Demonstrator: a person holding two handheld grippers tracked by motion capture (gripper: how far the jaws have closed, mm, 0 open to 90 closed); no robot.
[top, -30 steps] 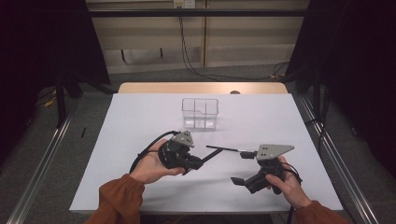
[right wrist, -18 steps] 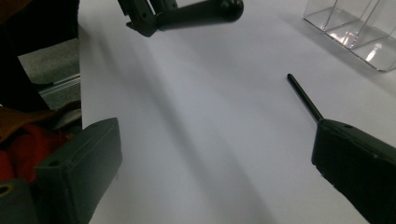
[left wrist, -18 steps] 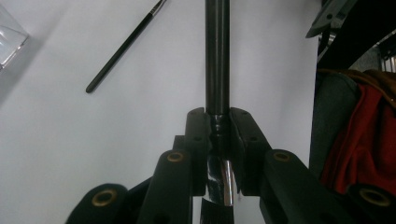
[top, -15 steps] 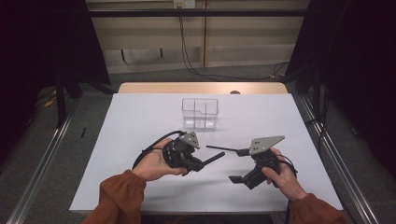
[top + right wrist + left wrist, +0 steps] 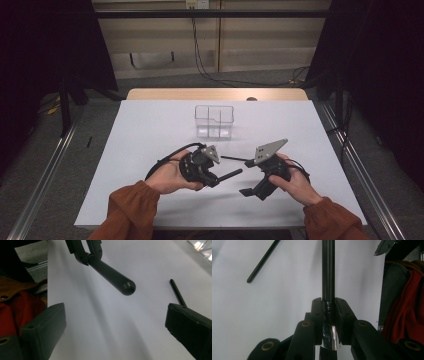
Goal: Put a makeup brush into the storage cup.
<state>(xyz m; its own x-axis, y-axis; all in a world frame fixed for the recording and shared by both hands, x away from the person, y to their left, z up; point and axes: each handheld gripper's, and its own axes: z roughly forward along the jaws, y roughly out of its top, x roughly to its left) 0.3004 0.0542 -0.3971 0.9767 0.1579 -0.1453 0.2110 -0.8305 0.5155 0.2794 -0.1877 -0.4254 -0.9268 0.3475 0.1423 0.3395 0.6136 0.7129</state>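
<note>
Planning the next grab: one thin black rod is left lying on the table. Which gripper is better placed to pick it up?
Right. The right gripper is open and holds nothing, and the thin rod lies just ahead of it. The left gripper is shut on the thicker rod.

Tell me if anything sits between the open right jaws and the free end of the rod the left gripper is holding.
Nothing visible does. The right gripper has its jaws spread wide, and the dark rod clamped in the left gripper points toward it over bare white table. A thin black stick lies off to one side.
</note>
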